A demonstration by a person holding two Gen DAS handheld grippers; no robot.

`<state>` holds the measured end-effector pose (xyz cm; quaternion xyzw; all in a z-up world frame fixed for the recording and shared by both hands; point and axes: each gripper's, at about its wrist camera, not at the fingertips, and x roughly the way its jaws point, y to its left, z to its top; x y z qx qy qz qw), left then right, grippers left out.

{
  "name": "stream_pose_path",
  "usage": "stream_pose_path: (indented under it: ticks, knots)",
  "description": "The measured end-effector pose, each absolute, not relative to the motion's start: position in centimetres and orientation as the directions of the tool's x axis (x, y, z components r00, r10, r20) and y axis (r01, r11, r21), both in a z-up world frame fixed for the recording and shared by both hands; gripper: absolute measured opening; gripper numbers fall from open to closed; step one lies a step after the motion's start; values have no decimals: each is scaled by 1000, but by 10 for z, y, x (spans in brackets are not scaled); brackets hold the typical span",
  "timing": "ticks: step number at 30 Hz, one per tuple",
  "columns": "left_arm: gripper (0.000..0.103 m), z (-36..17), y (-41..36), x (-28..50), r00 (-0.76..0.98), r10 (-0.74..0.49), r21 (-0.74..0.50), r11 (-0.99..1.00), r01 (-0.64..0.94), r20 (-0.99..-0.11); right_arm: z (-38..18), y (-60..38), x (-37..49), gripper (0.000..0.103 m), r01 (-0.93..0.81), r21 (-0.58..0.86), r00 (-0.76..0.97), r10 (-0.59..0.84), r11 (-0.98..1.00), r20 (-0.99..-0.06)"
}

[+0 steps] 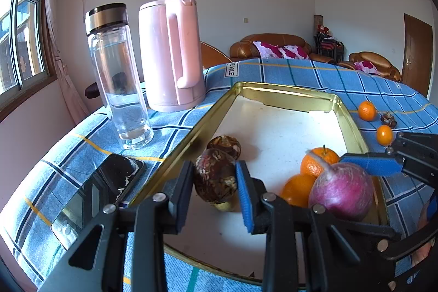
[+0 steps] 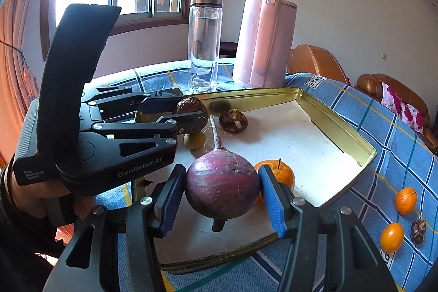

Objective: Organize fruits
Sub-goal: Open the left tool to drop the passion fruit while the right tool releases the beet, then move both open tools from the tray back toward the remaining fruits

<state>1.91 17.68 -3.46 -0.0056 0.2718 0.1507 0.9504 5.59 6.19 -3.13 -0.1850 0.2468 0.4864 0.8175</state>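
My left gripper [image 1: 215, 182] has its jaws narrow, clamped on a brown, scaly fruit [image 1: 215, 178] held over the near left part of the gold tray [image 1: 287, 95]. My right gripper [image 2: 221, 190] has its jaws at a middling width, pressed on both sides of a purple radish [image 2: 222, 188], root tip up, at the tray's near edge. Count inside the tray: two oranges [image 1: 319, 160] just beside the radish, one more brown fruit [image 1: 225, 145] and one small yellowish fruit [image 2: 195, 141] under my left jaws. On the blue checked cloth [image 1: 314, 73] of the worktop, right of the tray: two small oranges [image 1: 366, 110] and one brown fruit [image 1: 388, 119]. Far left stand one glass bottle [image 1: 120, 78] and one pink kettle [image 1: 171, 54]; one phone [image 1: 115, 179] lies near left.
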Motion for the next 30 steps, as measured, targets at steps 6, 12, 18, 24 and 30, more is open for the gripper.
stream_pose_path:
  ticks: [6,12,18,24,30]
  knots:
    - [36,-34,177,18,808,288,74,953,-293,-515,-32,64,54,57,-892,-70,399,704,447,-587]
    - [45,-32,179,16,811,299,68,949,-308,-503,-31,59,56,59,-887,-53,402,710,460,-578]
    - [69,-27,183,9,822,316,45,941,-336,-474,-26,49,58,63,-877,-24,414,731,479,-543]
    - [74,-24,182,6,828,317,42,941,-337,-463,-23,44,58,67,-872,-14,426,744,490,-516]
    - [76,-22,181,5,831,317,40,941,-337,-457,-21,42,56,67,-869,-17,435,748,494,-502]
